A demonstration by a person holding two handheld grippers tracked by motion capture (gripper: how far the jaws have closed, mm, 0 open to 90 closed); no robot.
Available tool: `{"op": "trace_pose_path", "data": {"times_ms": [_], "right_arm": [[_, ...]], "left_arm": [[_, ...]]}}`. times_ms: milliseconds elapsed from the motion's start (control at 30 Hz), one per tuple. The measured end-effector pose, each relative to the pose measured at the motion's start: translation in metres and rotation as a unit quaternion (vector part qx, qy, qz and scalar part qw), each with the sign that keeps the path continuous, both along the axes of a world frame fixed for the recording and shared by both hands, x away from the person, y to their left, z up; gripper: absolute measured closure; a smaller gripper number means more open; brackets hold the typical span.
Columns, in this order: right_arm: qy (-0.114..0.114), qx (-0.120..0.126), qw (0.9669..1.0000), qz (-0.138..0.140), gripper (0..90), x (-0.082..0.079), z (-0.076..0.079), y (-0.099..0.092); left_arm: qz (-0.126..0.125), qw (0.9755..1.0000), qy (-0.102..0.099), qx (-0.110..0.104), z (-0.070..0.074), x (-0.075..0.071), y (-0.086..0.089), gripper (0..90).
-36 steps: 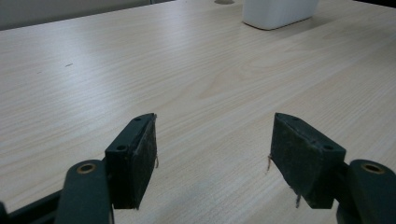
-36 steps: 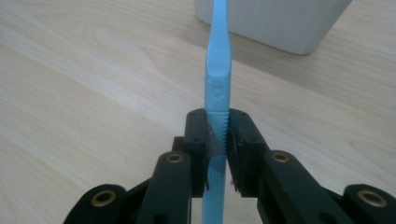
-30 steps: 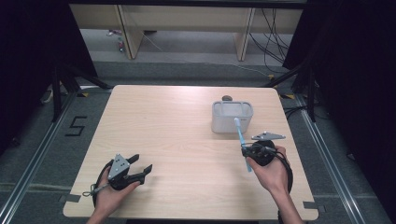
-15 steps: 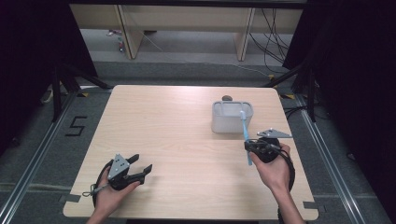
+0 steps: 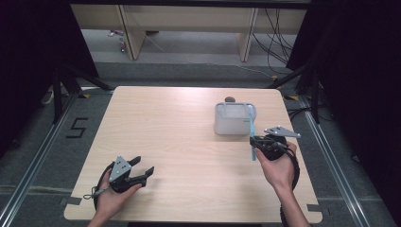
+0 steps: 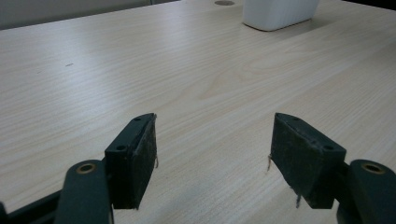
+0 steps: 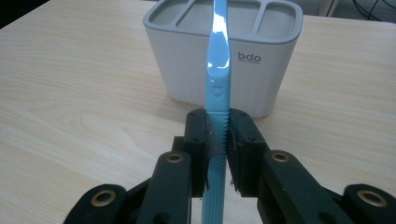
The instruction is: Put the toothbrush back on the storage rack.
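My right gripper (image 7: pixel 217 135) is shut on a light blue plastic knife (image 7: pixel 218 70), gripped on its serrated blade, with the handle pointing up and away toward a white holder with compartments (image 7: pixel 224 51). In the high view the blue knife (image 5: pixel 252 137) stands tilted in my right gripper (image 5: pixel 255 142) just in front of the holder (image 5: pixel 234 119), at the table's right. My left gripper (image 5: pixel 144 171) rests near the table's front left, jaws wide apart with nothing between them. Its fingers (image 6: pixel 133 158) hover over bare wood in the left gripper view.
The light wood table (image 5: pixel 179 142) has a small dark round spot (image 5: pixel 230 99) behind the holder. Dark floor, shelving legs and cables lie beyond the far edge. The holder (image 6: pixel 280 11) lies far ahead in the left gripper view.
My right gripper has carried the blue knife a little farther toward the holder and stood it more upright. The left gripper has not moved.
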State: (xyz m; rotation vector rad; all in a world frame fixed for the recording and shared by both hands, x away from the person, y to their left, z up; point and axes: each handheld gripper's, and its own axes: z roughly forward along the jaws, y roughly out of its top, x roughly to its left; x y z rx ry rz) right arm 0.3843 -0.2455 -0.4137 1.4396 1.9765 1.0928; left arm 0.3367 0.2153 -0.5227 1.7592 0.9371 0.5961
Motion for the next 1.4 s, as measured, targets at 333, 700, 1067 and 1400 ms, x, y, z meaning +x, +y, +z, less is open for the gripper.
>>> {"op": "trace_pose_path", "data": {"times_ms": [333,700,1067,1400], "right_arm": [[-0.021,0.01,0.9997,-0.01,78.9,0.006,0.005,0.0],[-0.027,0.017,0.9993,-0.021,78.9,0.015,0.01,-0.001],[-0.027,0.021,0.9988,-0.033,78.9,0.025,0.009,-0.006],[-0.047,0.015,0.998,-0.039,78.9,0.028,0.01,-0.01]], "left_arm": [[0.001,1.0,0.001,0.0,0.0,0.0,0.0,30.8],[0.001,1.0,0.001,0.0,0.0,0.0,0.0,30.8],[0.001,1.0,0.001,-0.001,0.0,0.0,0.001,30.7],[0.001,1.0,0.001,-0.002,0.0,0.0,0.001,30.7]]}}
